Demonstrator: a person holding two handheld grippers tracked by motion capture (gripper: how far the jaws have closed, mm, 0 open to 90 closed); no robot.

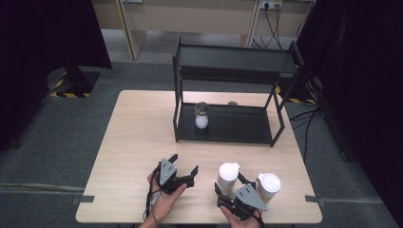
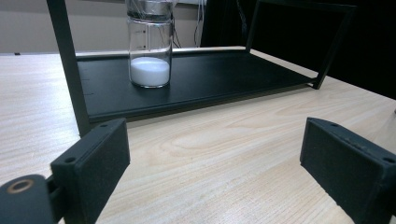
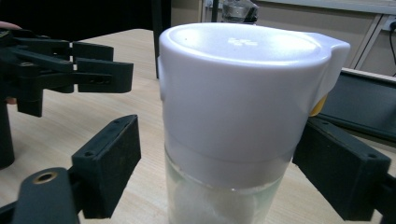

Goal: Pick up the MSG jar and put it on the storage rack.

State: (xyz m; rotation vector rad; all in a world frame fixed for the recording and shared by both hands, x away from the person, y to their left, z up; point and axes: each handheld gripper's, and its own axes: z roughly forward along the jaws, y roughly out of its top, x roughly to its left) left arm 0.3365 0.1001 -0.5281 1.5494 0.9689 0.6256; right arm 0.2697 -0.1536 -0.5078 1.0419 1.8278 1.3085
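Observation:
A glass jar with a white lid (image 1: 228,173) (image 3: 243,93), white powder inside, stands near the table's front edge. My right gripper (image 1: 231,184) (image 3: 219,154) straddles it with a pad on each side. The left pad (image 3: 109,161) stands a little off the glass, and the right pad (image 3: 341,170) is at or against it. A second white-lidded jar (image 1: 268,185) stands just to its right. My left gripper (image 1: 183,164) (image 2: 224,158) rests open on the table to the left, holding nothing. A glass jar of white powder (image 1: 202,116) (image 2: 149,46) sits on the rack's lower shelf.
A black two-tier rack (image 1: 237,128) (image 2: 210,79) occupies the table's far middle, its posts framing the lower shelf. A small round object (image 1: 232,103) lies at the back of that shelf. Bare wooden table (image 1: 138,133) lies left of the rack. My left gripper (image 3: 70,70) shows beside the jar.

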